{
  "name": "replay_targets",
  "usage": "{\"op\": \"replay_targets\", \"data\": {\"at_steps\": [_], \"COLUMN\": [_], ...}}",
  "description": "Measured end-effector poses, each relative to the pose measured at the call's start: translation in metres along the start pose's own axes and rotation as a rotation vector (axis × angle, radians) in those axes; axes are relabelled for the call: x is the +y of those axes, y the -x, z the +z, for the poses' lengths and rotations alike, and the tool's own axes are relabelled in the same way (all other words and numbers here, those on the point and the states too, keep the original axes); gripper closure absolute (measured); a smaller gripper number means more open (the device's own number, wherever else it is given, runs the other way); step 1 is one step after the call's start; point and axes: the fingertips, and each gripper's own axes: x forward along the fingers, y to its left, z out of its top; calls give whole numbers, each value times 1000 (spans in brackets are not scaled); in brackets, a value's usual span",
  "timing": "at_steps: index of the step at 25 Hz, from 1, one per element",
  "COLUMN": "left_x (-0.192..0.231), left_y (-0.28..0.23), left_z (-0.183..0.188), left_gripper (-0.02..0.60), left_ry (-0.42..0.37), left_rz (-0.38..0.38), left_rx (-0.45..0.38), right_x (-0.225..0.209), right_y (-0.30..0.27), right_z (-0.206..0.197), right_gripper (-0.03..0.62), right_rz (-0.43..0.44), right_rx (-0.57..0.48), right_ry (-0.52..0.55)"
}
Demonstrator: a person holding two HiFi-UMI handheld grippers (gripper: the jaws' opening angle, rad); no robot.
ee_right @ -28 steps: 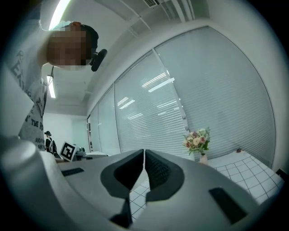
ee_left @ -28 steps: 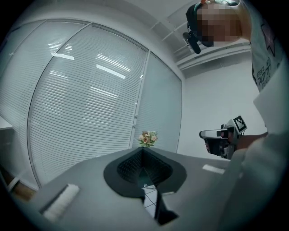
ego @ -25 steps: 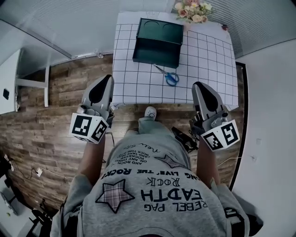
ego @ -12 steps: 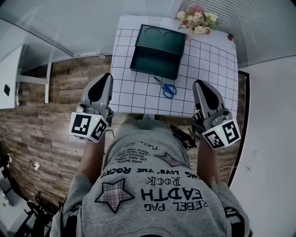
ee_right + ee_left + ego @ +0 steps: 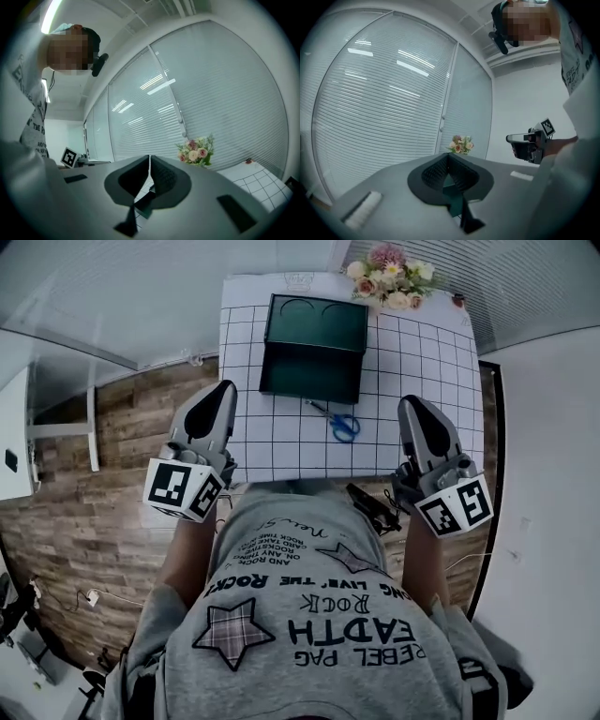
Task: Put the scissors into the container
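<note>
Blue-handled scissors [image 5: 339,421] lie on the white gridded table [image 5: 422,362], just in front of the dark green container [image 5: 314,351], whose lid stands open. My left gripper [image 5: 221,395] hangs at the table's near left corner, jaws shut and empty; the left gripper view shows its tips [image 5: 448,156] meeting. My right gripper [image 5: 412,409] hovers at the table's near right edge, right of the scissors, also shut with nothing between its tips [image 5: 150,158]. Both point up towards the window blinds.
A bunch of flowers [image 5: 384,271] stands at the table's far right corner, also seen as flowers [image 5: 196,151] in the right gripper view. The floor [image 5: 103,484] is wood plank at left. A dark object [image 5: 372,507] lies on the floor near the person's legs.
The person has stepped closer to the table, so it sits nearer and more central. Both grippers have risen slightly towards its near edge. The jaws stay shut.
</note>
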Motion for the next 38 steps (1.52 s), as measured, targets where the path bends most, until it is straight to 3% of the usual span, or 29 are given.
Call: {"op": "replay_targets", "data": {"at_steps": [12,31,38], "left_x": [36,19,18], "left_y": [-13,-21,-20], "left_z": [-5,-8,-23], "left_gripper": [572,571,571], "left_ry": [-3,16,20], "left_rz": [-151,-106,-94], "left_rx": [52,60,94], "right_x": [5,-10,-22], "right_y": [-29,-32,-29], "right_z": [-18,-43,-70], "right_gripper": [577,577,577], "right_rz": [-139,-53,-74], "right_rx": [44,128,179], "right_ry": [30,1,21]}}
